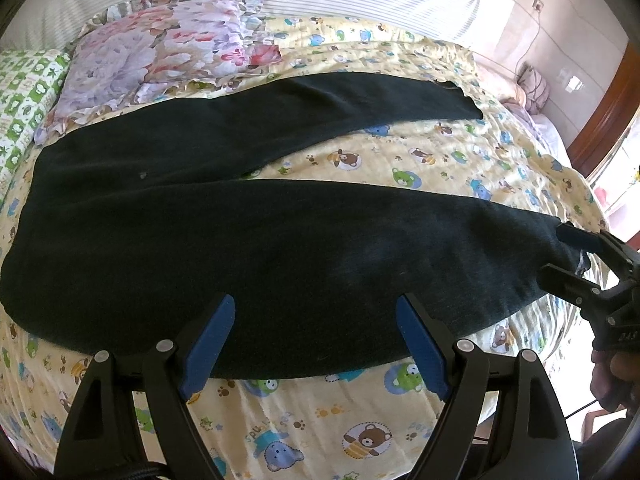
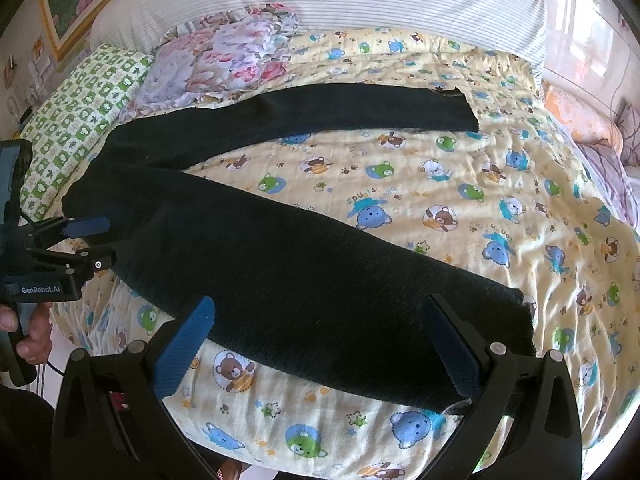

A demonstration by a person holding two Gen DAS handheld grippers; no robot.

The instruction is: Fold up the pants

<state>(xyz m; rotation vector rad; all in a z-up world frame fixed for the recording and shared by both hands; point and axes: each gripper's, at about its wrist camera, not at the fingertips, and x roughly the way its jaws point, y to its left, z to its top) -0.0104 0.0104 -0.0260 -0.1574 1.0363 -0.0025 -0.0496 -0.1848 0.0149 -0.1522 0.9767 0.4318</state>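
Currently I see the dark pants (image 1: 248,232) spread flat on the yellow bear-print bedspread (image 1: 400,432), 2 legs splayed apart in a V, waist toward the floral pillow (image 1: 160,48) and green-checked pillow (image 2: 84,120). My left gripper (image 1: 316,344) hovers with jaws wide over the near edge of the closer leg (blue pads (image 1: 208,344) either side of the cloth, not pinching it). My right gripper (image 2: 320,348) also stands wide, straddling the near leg at its cuff end; from the left camera I cannot tell whether its fingers touch the fabric.
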